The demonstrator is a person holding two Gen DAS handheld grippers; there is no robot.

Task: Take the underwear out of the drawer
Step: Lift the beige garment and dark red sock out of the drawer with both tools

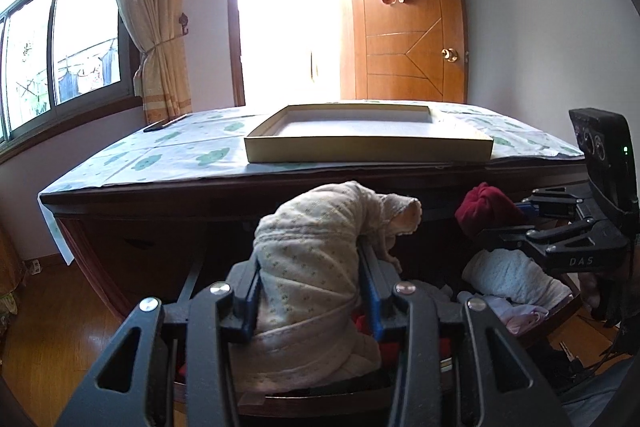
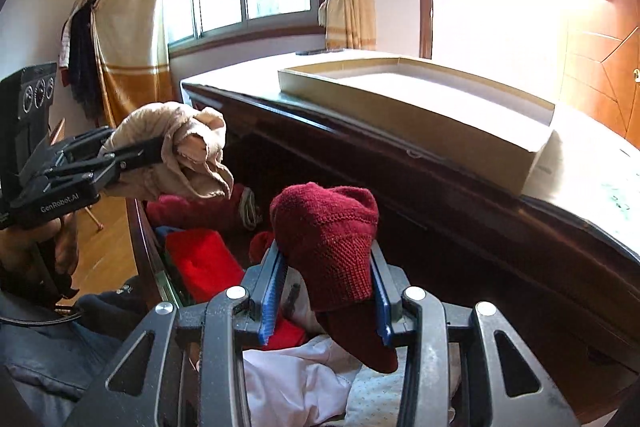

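My left gripper [image 1: 310,291] is shut on a cream patterned underwear garment [image 1: 312,259], held above the open drawer [image 2: 148,235]; it also shows in the right wrist view [image 2: 180,147]. My right gripper [image 2: 326,287] is shut on a dark red knitted garment [image 2: 332,235], lifted over the drawer; it also shows at the right of the left wrist view [image 1: 488,207]. Red, white and pink clothes [image 2: 304,383] lie in the drawer below both grippers.
A shallow cardboard box [image 1: 368,143] sits on the cloth-covered top of the dresser [image 1: 160,151] just above the drawer. A window and curtains [image 1: 156,27] are at the left, a wooden door [image 1: 408,27] behind. Wooden floor [image 1: 60,327] lies to the left.
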